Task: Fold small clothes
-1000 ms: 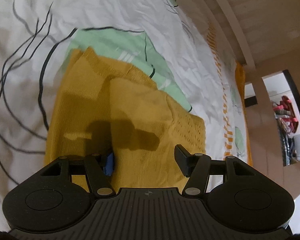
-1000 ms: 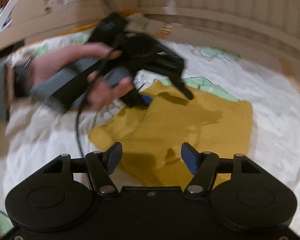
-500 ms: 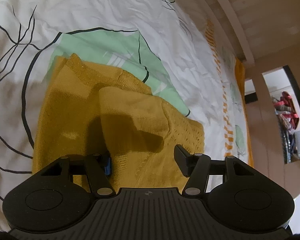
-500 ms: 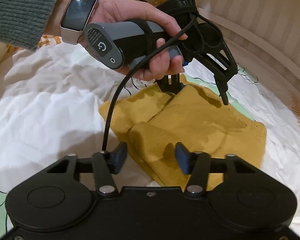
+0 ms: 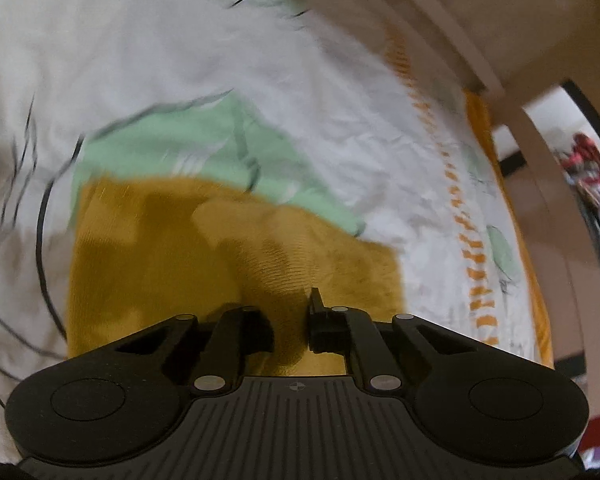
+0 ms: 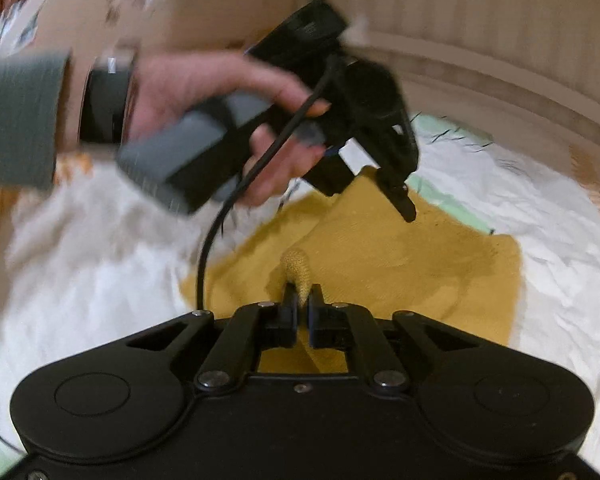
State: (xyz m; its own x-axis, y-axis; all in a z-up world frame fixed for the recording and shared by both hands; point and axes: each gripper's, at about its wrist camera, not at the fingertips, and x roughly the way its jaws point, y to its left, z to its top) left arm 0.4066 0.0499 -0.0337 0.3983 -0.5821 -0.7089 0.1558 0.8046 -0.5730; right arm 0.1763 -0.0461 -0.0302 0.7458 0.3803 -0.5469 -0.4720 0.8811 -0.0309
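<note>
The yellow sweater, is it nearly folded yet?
Partly. The yellow sweater already lies on the bed sheet with one layer doubled over. Right now both grippers have just been closing: the right gripper pinches a bunch of its near edge, and the left gripper seems to grip its far edge, though that view is blurry. Still left: bringing that part over and flattening it into a neat packet.

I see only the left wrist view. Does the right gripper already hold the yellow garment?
Observer: Yes. The right gripper has just closed and pinches a raised fold of the yellow garment at its near edge.
Operator: How does my left gripper look from there?
Observer: The left gripper, whose jaws have just closed too, hangs above the garment's far corner, which seems drawn up toward it.
Operator: Anything else nearby?
Observer: A black cable hangs down past the garment's left edge.
</note>
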